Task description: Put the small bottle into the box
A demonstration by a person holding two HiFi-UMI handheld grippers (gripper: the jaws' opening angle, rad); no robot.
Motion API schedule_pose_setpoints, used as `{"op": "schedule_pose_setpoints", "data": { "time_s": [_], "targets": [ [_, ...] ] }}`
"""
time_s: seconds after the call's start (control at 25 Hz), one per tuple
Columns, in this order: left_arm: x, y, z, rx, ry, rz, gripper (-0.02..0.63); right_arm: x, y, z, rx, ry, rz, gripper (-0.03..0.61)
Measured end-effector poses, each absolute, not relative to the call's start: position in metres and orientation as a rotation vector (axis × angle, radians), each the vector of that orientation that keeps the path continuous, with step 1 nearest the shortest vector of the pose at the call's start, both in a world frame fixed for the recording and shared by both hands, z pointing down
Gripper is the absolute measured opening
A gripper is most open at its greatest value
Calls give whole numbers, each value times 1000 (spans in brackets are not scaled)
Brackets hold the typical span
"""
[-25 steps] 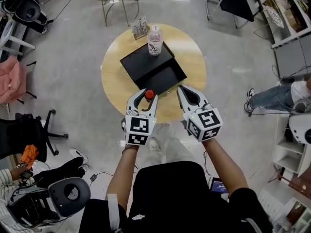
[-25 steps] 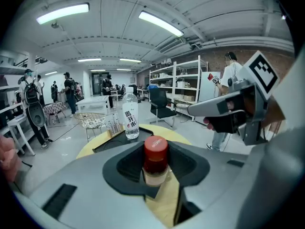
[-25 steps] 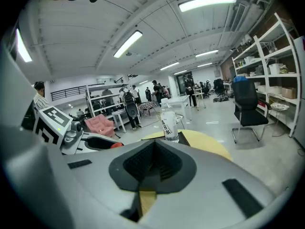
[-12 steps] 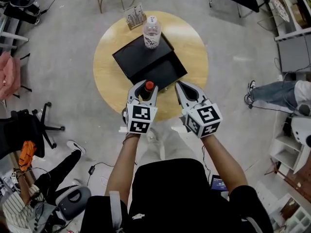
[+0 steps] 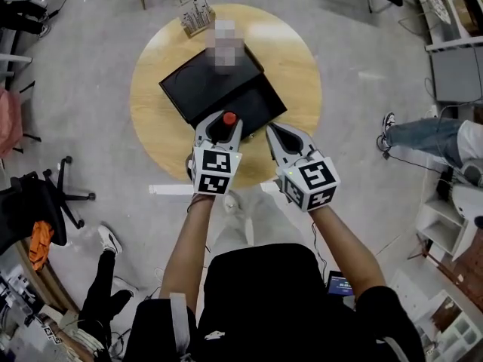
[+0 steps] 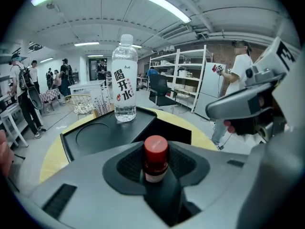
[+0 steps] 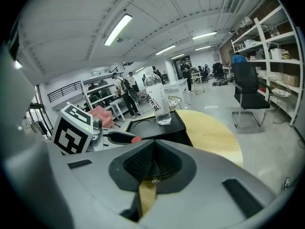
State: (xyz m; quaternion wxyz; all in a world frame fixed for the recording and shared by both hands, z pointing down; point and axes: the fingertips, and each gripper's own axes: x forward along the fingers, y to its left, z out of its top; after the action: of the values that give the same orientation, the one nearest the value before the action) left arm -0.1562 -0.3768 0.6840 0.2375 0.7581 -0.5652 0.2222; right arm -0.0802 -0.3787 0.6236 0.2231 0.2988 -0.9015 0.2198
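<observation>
The small dark bottle with a red cap [image 5: 229, 118] stands upright between the jaws of my left gripper [image 5: 220, 121], which is shut on it. It hangs at the near edge of the open black box [image 5: 249, 111] on the round wooden table [image 5: 302, 74]. The left gripper view shows the red cap [image 6: 156, 149] in front of the box [image 6: 164, 130]. A tall clear water bottle [image 6: 124, 80] stands in a round recess on the box's lid [image 6: 95, 132]. My right gripper [image 5: 274, 132] is shut and empty, just right of the left one, over the table's near edge.
A small card stand [image 5: 195, 13] sits at the table's far left edge. A black office chair [image 5: 41, 202] stands at the left. A person's legs [image 5: 419, 138] and white shelving [image 5: 453, 21] are at the right. Several people stand far off [image 6: 24, 94].
Both grippers have moved forward over the table. The left one has carried the small bottle from the table's near rim up to the box's near edge.
</observation>
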Motion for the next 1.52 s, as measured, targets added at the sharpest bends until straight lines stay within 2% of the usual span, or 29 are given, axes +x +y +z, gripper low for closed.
{"op": "schedule_pose_setpoints", "data": {
  "time_s": [0.96, 1.2, 1.52],
  "targets": [
    [-139, -376, 700, 2163, -1519, 622, 152, -71, -376, 640, 832, -2455, 634, 0],
    [-140, -376, 699, 2149, -1534, 619, 219, -69, -375, 638, 832, -2457, 633, -1],
    [-140, -373, 692, 2149, -1545, 622, 230, -68, -373, 633, 835, -2466, 631, 0]
  ]
}}
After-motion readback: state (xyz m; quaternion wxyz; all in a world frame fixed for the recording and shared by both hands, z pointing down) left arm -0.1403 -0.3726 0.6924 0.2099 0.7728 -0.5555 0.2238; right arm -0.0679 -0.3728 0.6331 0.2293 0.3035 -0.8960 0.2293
